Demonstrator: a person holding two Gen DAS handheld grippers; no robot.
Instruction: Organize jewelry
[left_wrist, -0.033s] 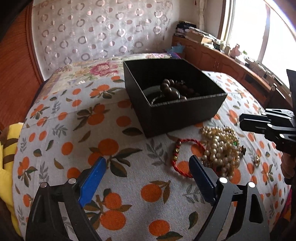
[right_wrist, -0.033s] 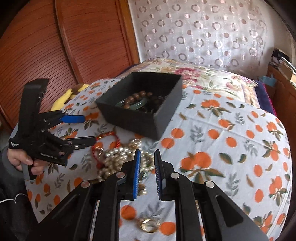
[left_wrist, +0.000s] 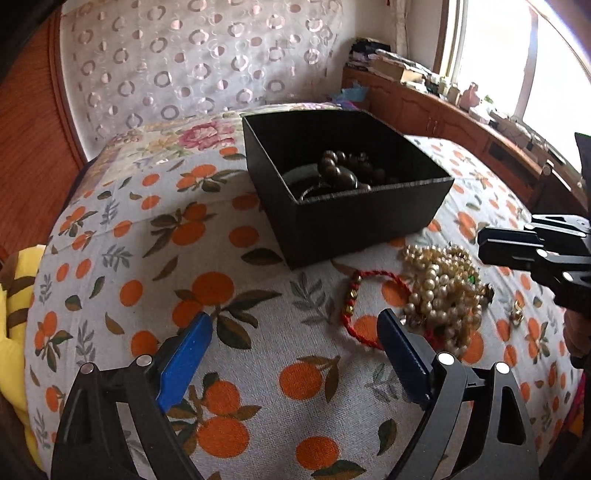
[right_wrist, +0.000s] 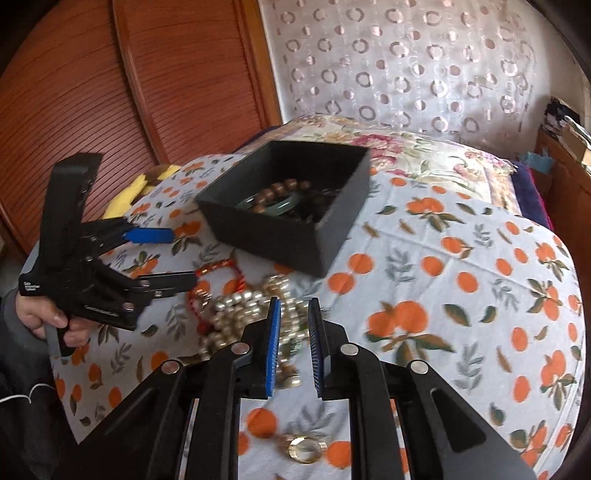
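A black open box (left_wrist: 351, 221) (right_wrist: 266, 236) stands on the orange-print bedspread, with brown beads (left_wrist: 340, 170) and a green bangle (right_wrist: 284, 203) inside. In front of it lie a pile of pearl necklaces (left_wrist: 439, 288) (right_wrist: 236, 310) and a red cord bracelet (left_wrist: 373, 273) (right_wrist: 218, 266). A gold ring (right_wrist: 304, 448) rests under the right gripper. My left gripper (left_wrist: 294, 315) (right_wrist: 183, 255) hovers left of the bracelet; its jaws are opening and nothing is between them. Just above the pearls, my right gripper (right_wrist: 294, 301) (left_wrist: 480, 245) keeps a narrow gap and holds nothing.
A yellow striped cushion (left_wrist: 14, 295) sits at the bed's left edge. A red-brown slatted wardrobe (right_wrist: 92, 92) stands behind it. A wooden cabinet (left_wrist: 461, 118) with clutter runs under the window. A small gold piece (left_wrist: 515, 314) lies right of the pearls.
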